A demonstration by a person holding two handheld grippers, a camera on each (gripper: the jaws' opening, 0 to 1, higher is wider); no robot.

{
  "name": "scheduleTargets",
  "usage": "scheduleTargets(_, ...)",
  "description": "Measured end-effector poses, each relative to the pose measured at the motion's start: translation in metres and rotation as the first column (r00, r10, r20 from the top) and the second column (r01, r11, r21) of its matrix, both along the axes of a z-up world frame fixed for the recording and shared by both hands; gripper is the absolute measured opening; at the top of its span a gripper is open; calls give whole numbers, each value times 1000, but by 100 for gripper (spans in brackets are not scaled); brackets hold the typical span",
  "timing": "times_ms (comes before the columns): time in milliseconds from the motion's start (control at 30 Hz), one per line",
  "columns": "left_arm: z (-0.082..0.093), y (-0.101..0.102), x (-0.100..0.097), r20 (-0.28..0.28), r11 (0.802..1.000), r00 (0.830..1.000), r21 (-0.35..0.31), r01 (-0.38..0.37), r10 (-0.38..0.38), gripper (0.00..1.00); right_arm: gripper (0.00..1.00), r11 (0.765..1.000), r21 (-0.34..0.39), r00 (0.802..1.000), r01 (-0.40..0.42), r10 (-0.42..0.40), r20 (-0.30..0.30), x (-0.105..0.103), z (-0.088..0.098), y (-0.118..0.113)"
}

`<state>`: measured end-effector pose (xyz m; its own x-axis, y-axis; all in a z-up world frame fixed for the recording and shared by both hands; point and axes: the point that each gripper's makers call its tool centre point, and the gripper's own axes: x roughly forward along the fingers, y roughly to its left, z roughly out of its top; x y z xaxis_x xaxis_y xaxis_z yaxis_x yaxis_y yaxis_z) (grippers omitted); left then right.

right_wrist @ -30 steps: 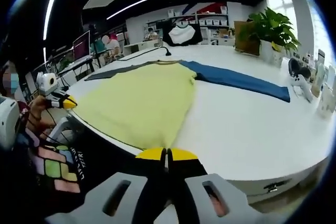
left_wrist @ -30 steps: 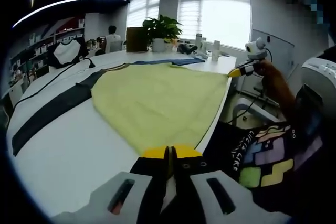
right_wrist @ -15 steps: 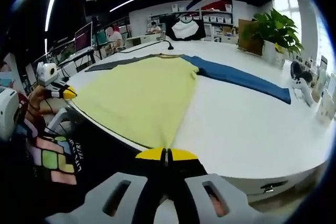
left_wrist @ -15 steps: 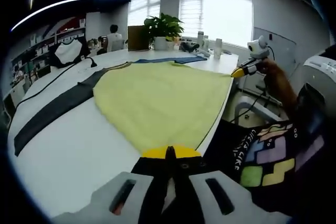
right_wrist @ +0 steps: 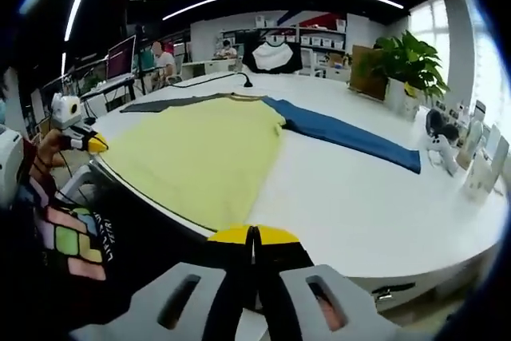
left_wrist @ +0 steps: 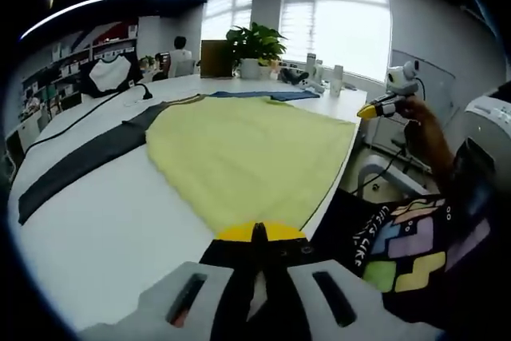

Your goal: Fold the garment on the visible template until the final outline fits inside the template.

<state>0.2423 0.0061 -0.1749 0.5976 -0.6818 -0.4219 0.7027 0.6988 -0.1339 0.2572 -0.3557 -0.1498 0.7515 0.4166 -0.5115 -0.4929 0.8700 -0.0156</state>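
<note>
A yellow-green garment [left_wrist: 247, 153] lies spread on the white table [left_wrist: 104, 229], with one dark grey sleeve [left_wrist: 72, 169] and one blue sleeve [left_wrist: 267, 95]. My left gripper [left_wrist: 259, 231] is shut on the garment's near hem corner at the table edge. In the left gripper view, the right gripper [left_wrist: 374, 109] is at the far right, held in a hand, pinching the other hem corner. In the right gripper view, my right gripper [right_wrist: 252, 234] is shut on the garment [right_wrist: 200, 149] at its corner. There the left gripper [right_wrist: 92, 144] shows at the left edge. The blue sleeve [right_wrist: 343, 133] stretches right.
A potted plant [left_wrist: 254, 41] and bottles [left_wrist: 323, 77] stand at the table's far end. A black cable [left_wrist: 88, 113] runs along the table. The person's patterned dark shirt [left_wrist: 407, 237] is close beside the table edge. Shelves and seated people [right_wrist: 164, 60] are in the background.
Both views have shifted a little with the hands. The garment stays stretched between the two shut grippers, its hem along the table edge.
</note>
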Motion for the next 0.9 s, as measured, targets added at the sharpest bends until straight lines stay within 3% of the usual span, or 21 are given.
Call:
scheduleTargets(133,25,-1,2,46,993,999,-116,-2,8,1,0,1000,-5,996,15,-14,92,4,19,0)
scheduleTargets(167,28,0,2,56,994,998,-112,-1,7,1,0,1000,-23,994,-2,4,108,3,22,1)
scheduleTargets(200,35,-1,3,77,993,997,-116,-4,13,1,0,1000,-15,985,5,-3,173,8,33,2)
scheduleTargets(267,45,-2,3,111,991,994,-131,-9,23,1,0,1000,-13,983,13,-11,185,4,39,2)
scheduleTargets(333,54,-5,1,132,988,991,-156,-2,23,1,0,1000,-5,965,30,-28,262,8,55,0)
scheduleTargets(367,58,-6,0,139,987,990,-162,1,21,1,0,999,11,962,36,-37,272,8,59,0)
scheduleTargets(400,62,-7,-2,155,986,988,-164,4,22,1,0,996,72,961,46,-64,268,6,66,0)
scheduleTargets(467,69,-7,-3,185,987,982,-158,2,28,1,0,986,165,943,30,-83,321,7,86,-2)
scheduleTargets(533,76,-6,-3,210,988,977,-156,-3,36,1,0,982,182,938,55,-113,328,7,94,-11)
scheduleTargets(833,108,8,-9,288,979,953,-203,-30,89,1,0,990,81,892,113,-137,430,16,132,-37)
scheduleTargets(900,116,15,-9,305,974,946,-224,-44,113,1,0,991,73,890,116,-136,436,18,137,-40)
